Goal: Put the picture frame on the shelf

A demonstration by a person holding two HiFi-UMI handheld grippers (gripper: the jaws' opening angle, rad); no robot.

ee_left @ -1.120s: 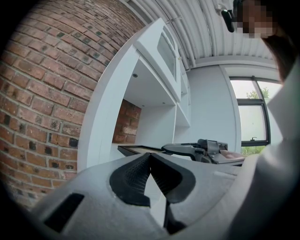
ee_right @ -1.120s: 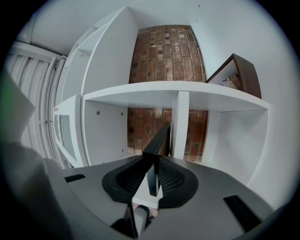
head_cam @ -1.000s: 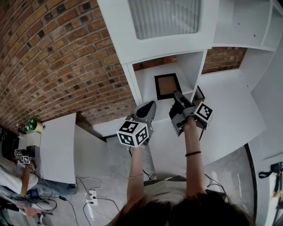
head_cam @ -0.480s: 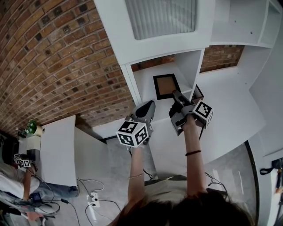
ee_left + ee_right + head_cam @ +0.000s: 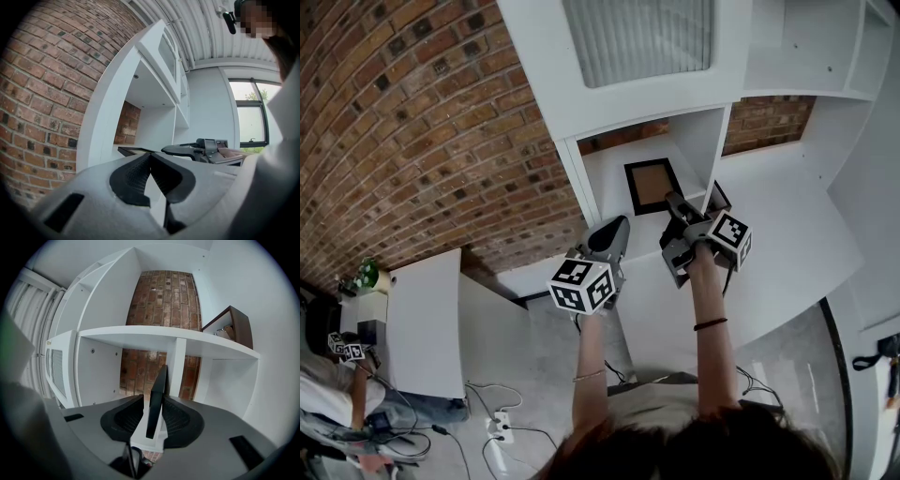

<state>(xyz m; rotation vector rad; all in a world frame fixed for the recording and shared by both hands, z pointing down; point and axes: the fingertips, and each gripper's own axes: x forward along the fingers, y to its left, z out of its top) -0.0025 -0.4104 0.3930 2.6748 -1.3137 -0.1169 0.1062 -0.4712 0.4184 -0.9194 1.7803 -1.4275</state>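
The picture frame [image 5: 653, 185], black-edged with a brown middle, lies in the white shelf's [image 5: 602, 172] open compartment. My right gripper [image 5: 676, 202] is at its near edge. In the right gripper view the frame [image 5: 157, 394] stands edge-on between the jaws of that gripper [image 5: 153, 398], which are opening, with a slit of white showing beside the left pad. My left gripper [image 5: 618, 228] hovers just left of it, below the shelf front. Seen in the left gripper view, the left gripper [image 5: 150, 155] is shut on nothing, and the frame [image 5: 135, 150] shows beyond it.
A brick wall [image 5: 422, 122] runs along the left and behind the shelf unit. A second brown frame [image 5: 236, 327] leans in the compartment to the right. A white table [image 5: 422, 314] stands at lower left, with cables and another person's hands on the floor side.
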